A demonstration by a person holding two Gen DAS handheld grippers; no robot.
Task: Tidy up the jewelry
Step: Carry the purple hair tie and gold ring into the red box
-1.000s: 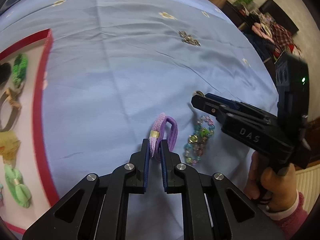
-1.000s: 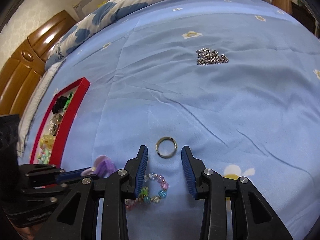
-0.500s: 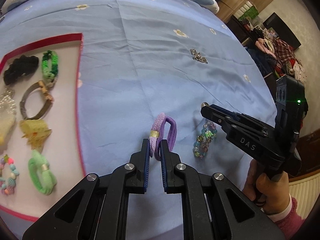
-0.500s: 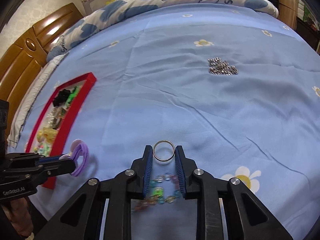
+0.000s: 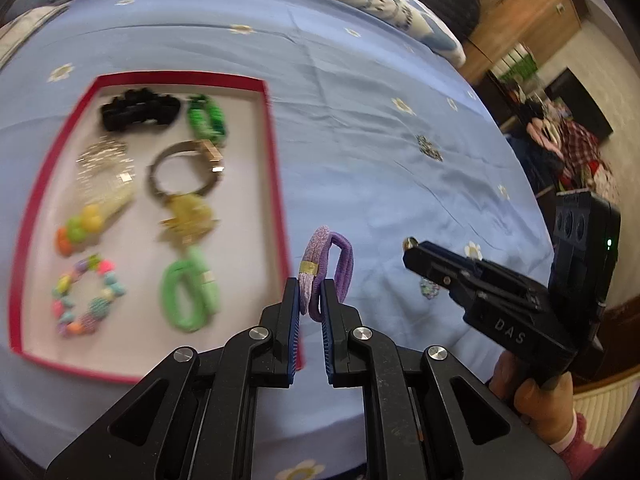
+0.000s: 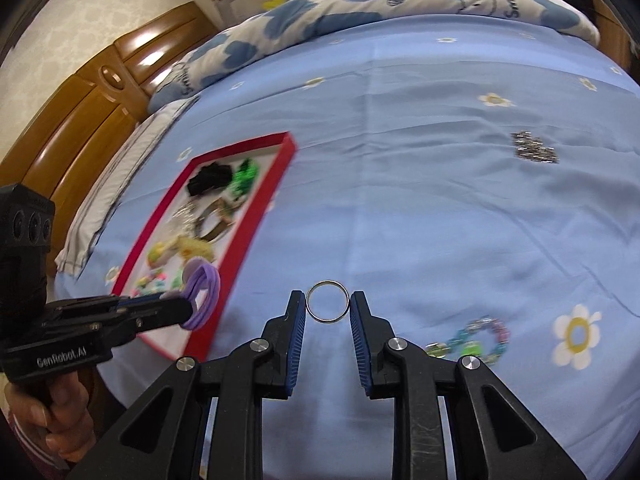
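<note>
Now left tool [image 5: 310, 300] grips purple hair tie [image 5: 330, 266] (above tray [image 5: 276, 160]); right tool [image 6: 327, 312] pinches ring [image 6: 327, 307].

Open blue bedsheet [image 6: 420, 208] stretches right of the red-rimmed tray [image 5: 276, 168], broken only by a silver chain pile [image 6: 534, 148] far off and a beaded bracelet [image 6: 472, 340] nearer; the tray's own floor is crowded with trinkets.
</note>
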